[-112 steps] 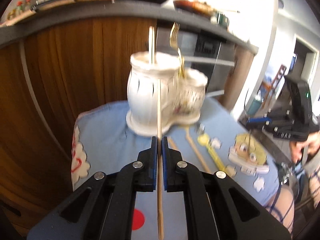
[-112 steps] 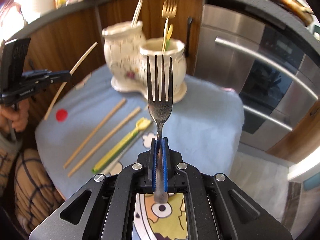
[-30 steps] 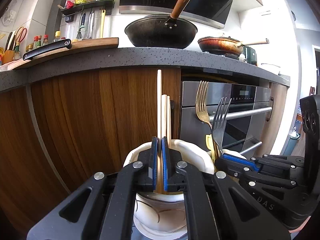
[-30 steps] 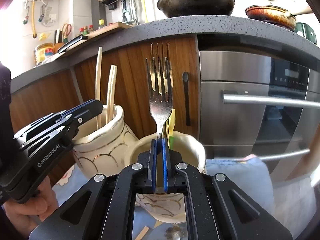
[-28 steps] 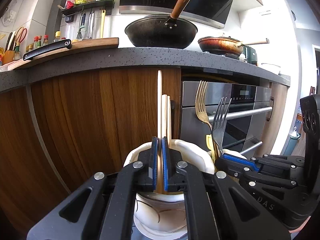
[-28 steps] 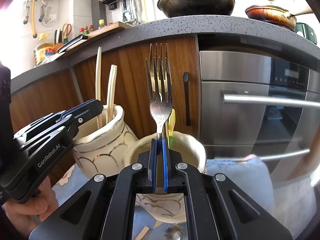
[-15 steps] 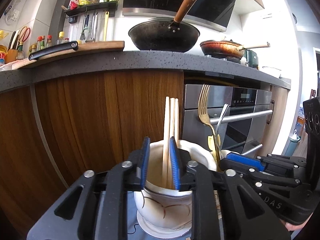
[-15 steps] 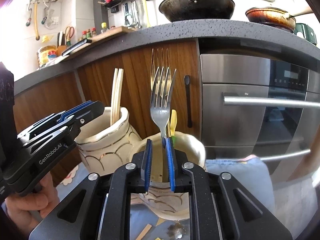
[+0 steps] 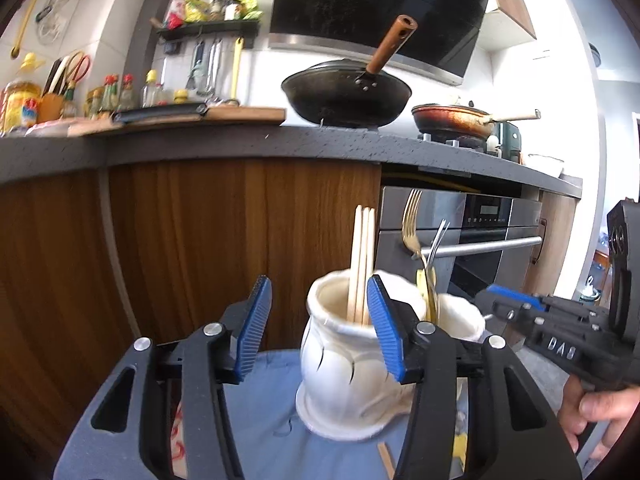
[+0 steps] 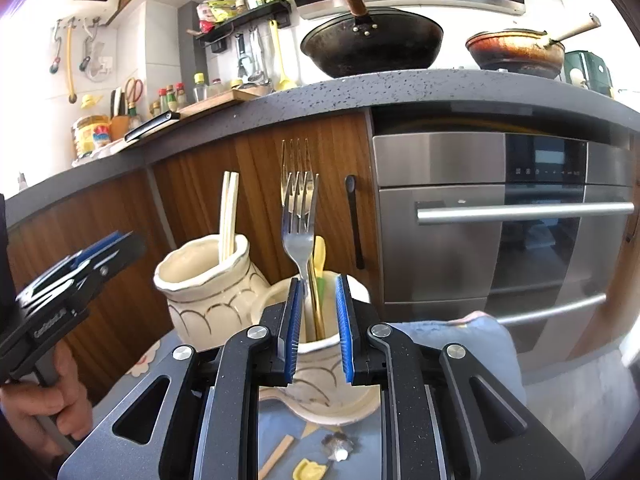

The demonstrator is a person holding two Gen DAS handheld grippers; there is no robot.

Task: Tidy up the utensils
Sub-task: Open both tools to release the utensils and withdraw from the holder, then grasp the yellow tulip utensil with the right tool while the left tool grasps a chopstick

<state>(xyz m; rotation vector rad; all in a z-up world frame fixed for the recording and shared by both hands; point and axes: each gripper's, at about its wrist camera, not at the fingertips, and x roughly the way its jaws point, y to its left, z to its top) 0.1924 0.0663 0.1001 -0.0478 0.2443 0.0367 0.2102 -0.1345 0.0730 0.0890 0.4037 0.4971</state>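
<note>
Left wrist view showed the left gripper (image 9: 318,328) spread wide and holding nothing, its right finger in front of the rim of the taller ceramic jar (image 9: 348,364). Three wooden chopsticks (image 9: 362,264) stood upright in that jar. Right wrist view showed the right gripper (image 10: 317,328) parted too, gripping nothing, a finger to each side of the shorter ceramic cup (image 10: 320,364). A silver fork (image 10: 299,224), a gold fork (image 10: 296,156) and a yellow utensil (image 10: 319,258) stood in that cup, tines up. Both holders sat touching on the blue tablecloth (image 9: 260,420), where another chopstick's end (image 10: 276,458) lay.
</note>
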